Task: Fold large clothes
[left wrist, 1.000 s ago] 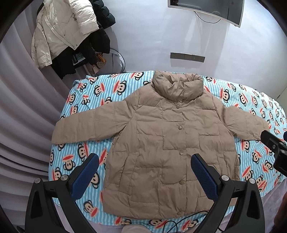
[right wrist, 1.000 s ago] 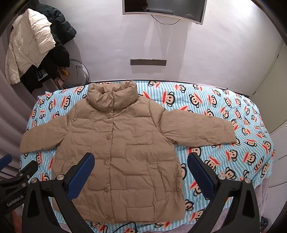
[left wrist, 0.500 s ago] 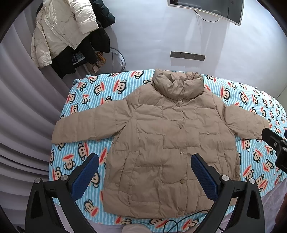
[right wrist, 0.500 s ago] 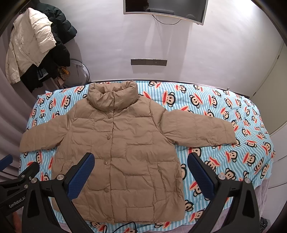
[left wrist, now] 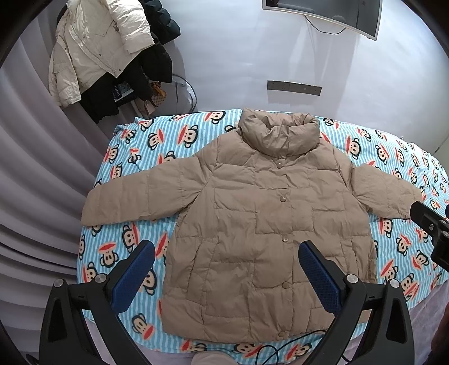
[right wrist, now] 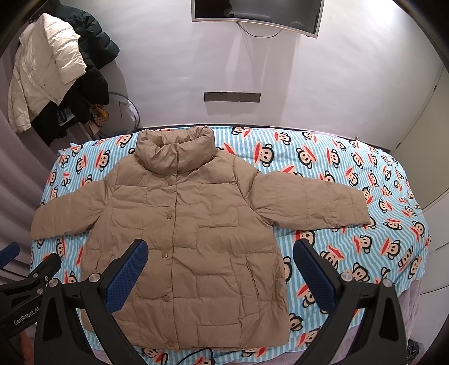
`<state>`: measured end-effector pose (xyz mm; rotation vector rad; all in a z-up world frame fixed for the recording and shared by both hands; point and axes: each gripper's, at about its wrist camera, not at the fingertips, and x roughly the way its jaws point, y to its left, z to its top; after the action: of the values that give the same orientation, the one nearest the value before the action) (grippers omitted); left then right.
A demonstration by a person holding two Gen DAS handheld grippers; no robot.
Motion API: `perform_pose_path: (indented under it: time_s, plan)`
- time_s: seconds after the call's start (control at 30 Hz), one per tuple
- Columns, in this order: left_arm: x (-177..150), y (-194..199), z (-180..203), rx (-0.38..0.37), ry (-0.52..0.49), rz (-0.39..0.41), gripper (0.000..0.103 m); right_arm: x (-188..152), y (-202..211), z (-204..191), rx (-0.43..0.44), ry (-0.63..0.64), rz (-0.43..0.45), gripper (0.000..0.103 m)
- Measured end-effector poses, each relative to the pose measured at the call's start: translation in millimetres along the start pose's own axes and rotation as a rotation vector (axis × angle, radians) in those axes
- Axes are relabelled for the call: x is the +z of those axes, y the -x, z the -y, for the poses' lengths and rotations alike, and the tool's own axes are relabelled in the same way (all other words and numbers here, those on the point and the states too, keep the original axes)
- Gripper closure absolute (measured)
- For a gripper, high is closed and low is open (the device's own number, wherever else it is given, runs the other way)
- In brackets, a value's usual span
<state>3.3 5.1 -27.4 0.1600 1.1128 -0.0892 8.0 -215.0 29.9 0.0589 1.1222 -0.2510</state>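
Tan quilted puffer jacket (left wrist: 263, 224), snapped shut down its front, lies face up and flat across the middle of both frames on a bed sheet with light blue and white stripes and cartoon monkey faces (left wrist: 120, 247). Its tall collar (left wrist: 279, 134) points to the top of the frame, toward a white wall, and its hem sits at the bottom edge. Both sleeves are spread straight out: 1 reaches the left of the frame in the left wrist view (left wrist: 134, 196), the other reaches the right of the frame in the right wrist view (right wrist: 311, 199).

The left gripper (left wrist: 224, 273) hangs above the lower half of the jacket, its 2 blue-padded fingers (left wrist: 133, 273) spread wide and grasping nothing. The right gripper (right wrist: 220, 273) hangs likewise above the jacket's lower right part, its blue-padded fingers (right wrist: 314, 276) released wide apart and empty. Neither touches the fabric.

A thin dark cable (left wrist: 275, 348) loops at the bottom edge beside the hem. In the upper left of the frame, a cream puffer coat (left wrist: 95, 47) hangs over dark garments (left wrist: 157, 56). A curved dark monitor (right wrist: 255, 14) is fixed at the top of the wall, with a grey switch panel (right wrist: 232, 97) below it.
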Motion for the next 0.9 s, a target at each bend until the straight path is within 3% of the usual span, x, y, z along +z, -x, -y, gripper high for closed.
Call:
perform_pose_path:
  time_s: [0.9]
  plan:
    - [4.4, -3.2, -2.3, 0.005, 0.002, -0.014, 0.001, -0.9, -2.3, -1.5, 0.002, -0.005, -0.006, 0.000]
